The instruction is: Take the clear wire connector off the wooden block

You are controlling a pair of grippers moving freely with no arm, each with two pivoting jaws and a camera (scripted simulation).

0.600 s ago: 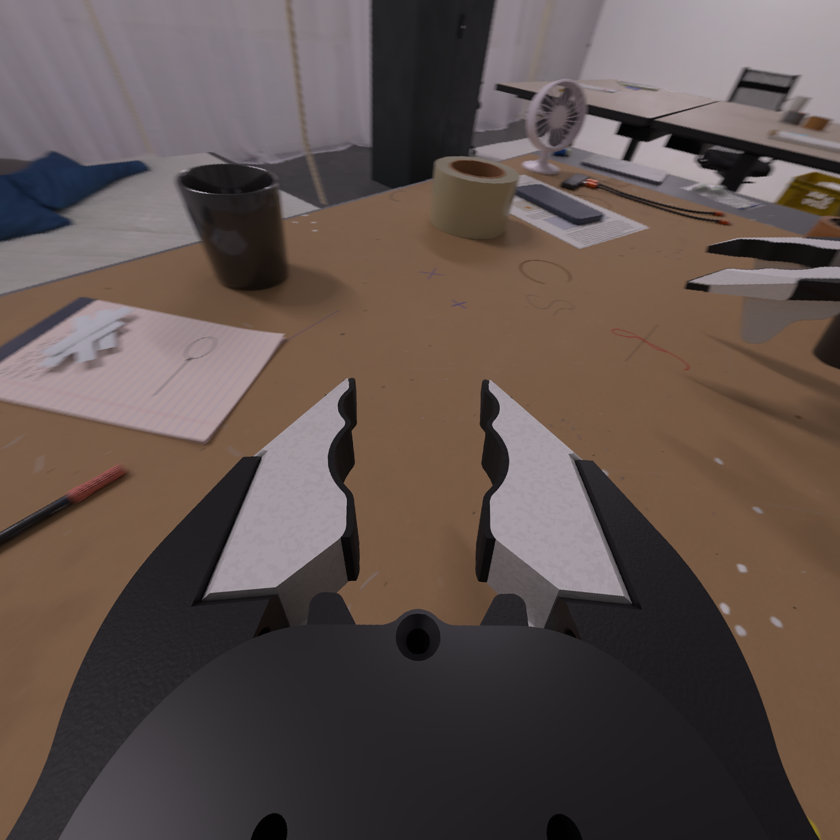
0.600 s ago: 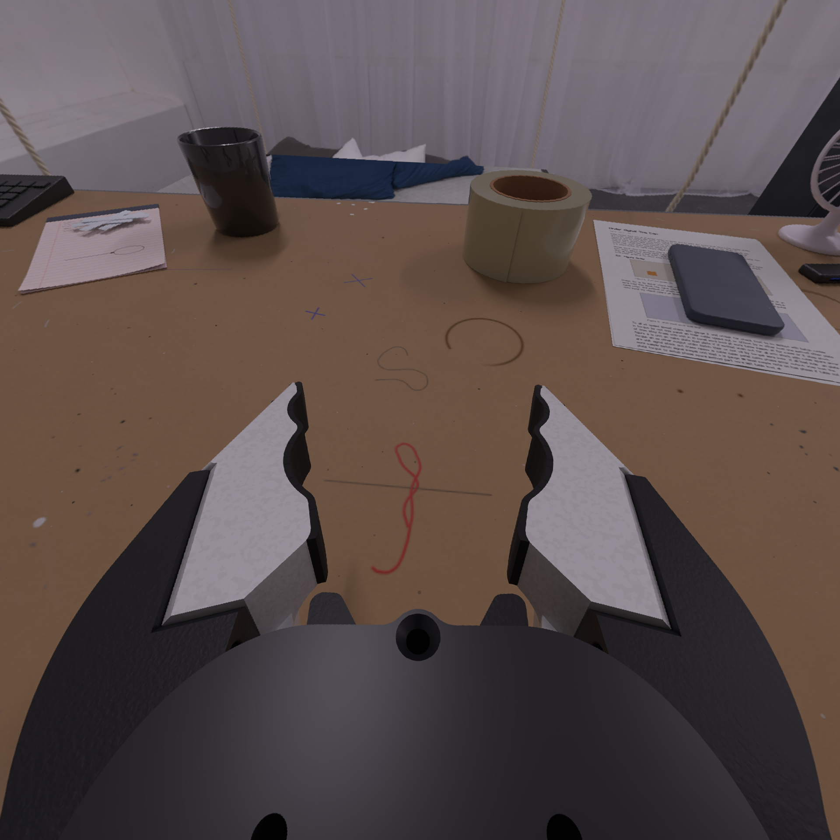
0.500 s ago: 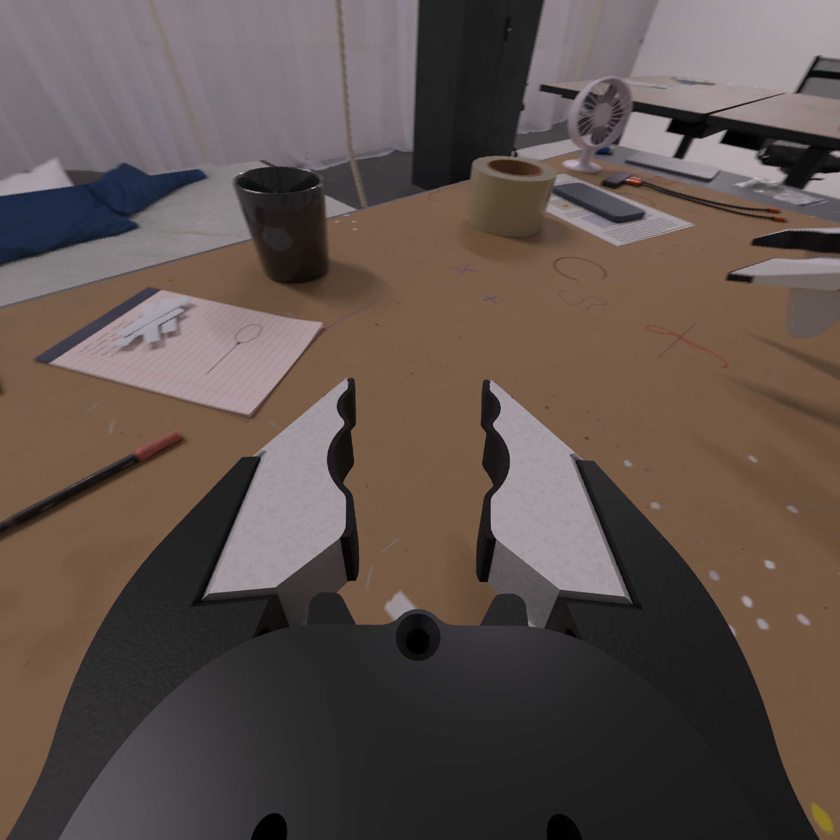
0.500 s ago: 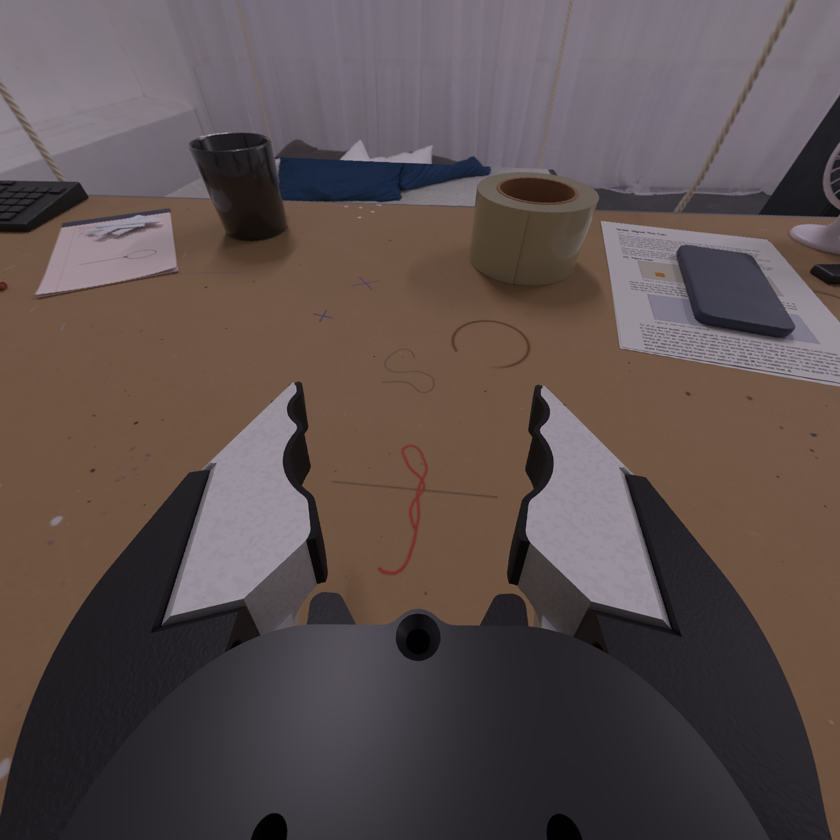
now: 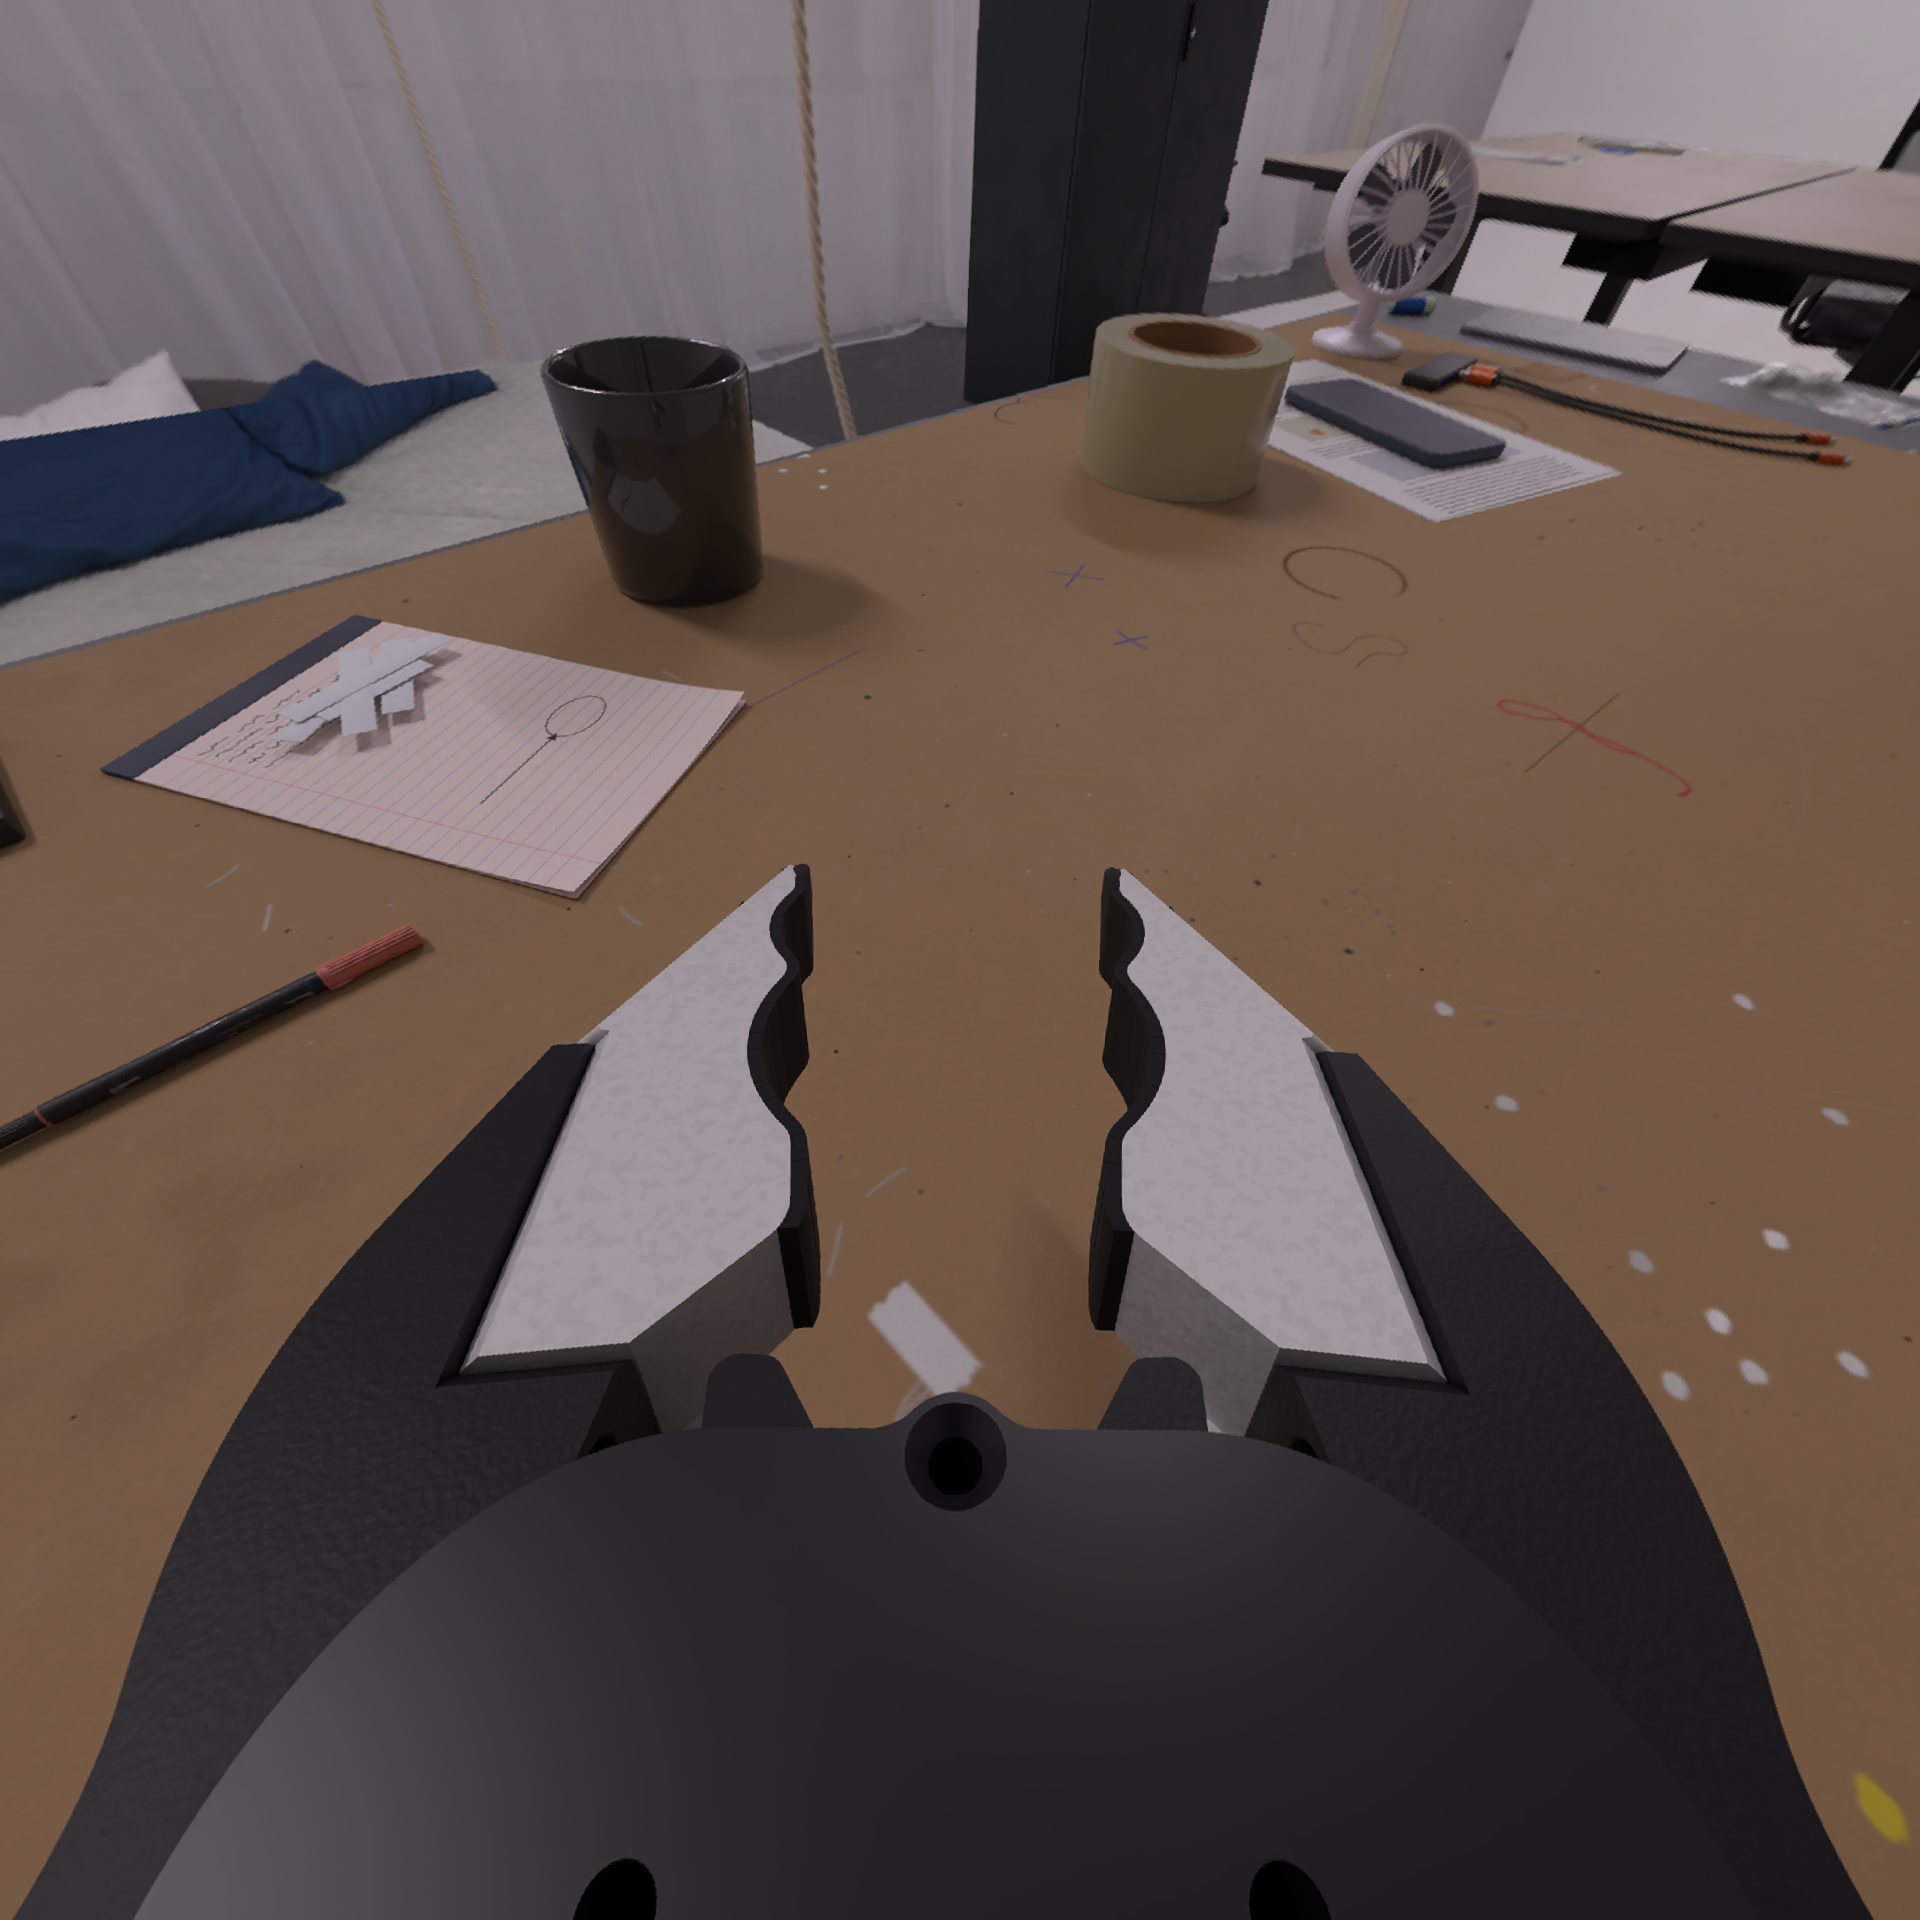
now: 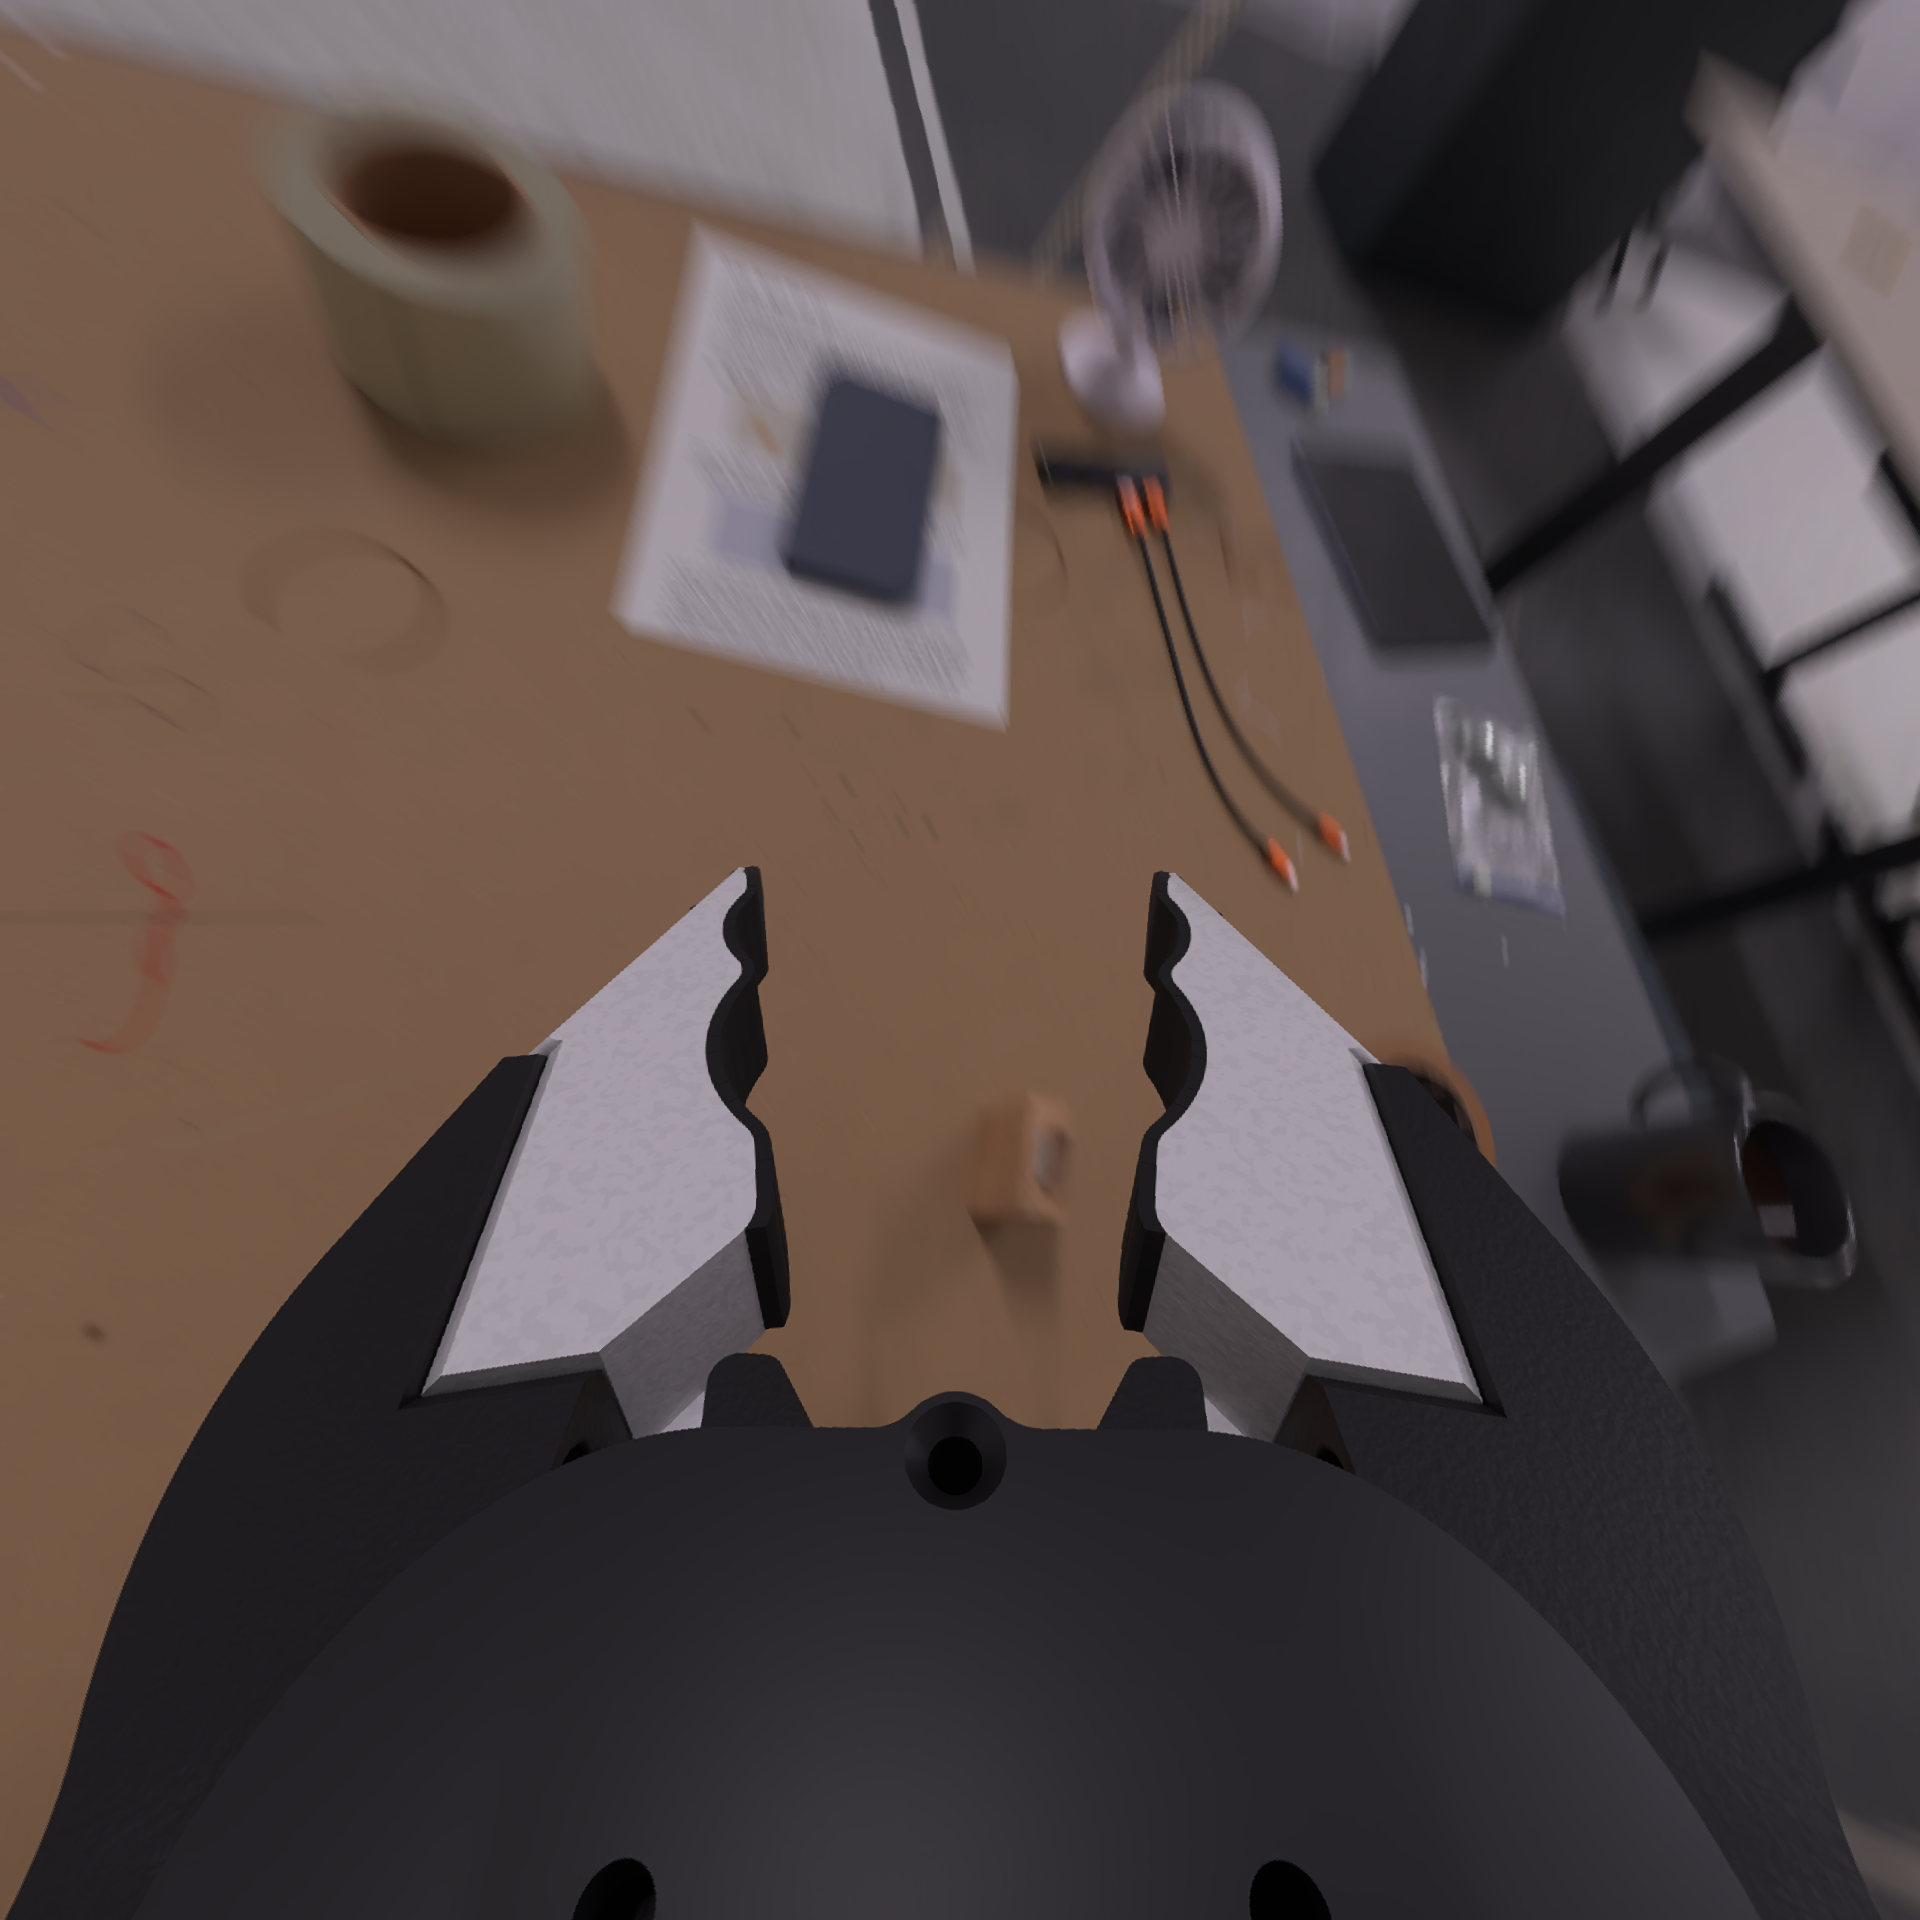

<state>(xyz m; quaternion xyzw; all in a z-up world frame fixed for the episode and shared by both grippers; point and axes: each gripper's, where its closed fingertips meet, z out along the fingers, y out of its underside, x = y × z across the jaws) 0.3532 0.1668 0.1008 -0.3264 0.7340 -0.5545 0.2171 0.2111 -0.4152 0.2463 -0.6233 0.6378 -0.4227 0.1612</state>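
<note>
A small wooden block (image 6: 1016,1164) with a pale, blurred insert that may be the clear wire connector (image 6: 1051,1151) sits on the brown tabletop (image 6: 623,831) near its right edge, framed between the spread fingers of the right gripper (image 6: 954,883), which hangs above it and holds nothing. Only this heavily blurred right wrist view shows the block, a dark mug (image 6: 1766,1174) beyond the table edge and two black cables with orange tips (image 6: 1216,707). The left gripper (image 5: 954,883), fingers likewise parted and empty, hovers over a scuffed, pen-marked stretch of the same table (image 5: 1039,779). Its sharper view alone takes in a lined notepad (image 5: 436,753), a red-capped pen (image 5: 208,1039) and a black cup (image 5: 655,468); both views share the tape roll (image 5: 1184,405), a phone on a printed sheet (image 5: 1392,421) and a white desk fan (image 5: 1397,234), with white curtains (image 5: 312,156) and further desks behind.
</note>
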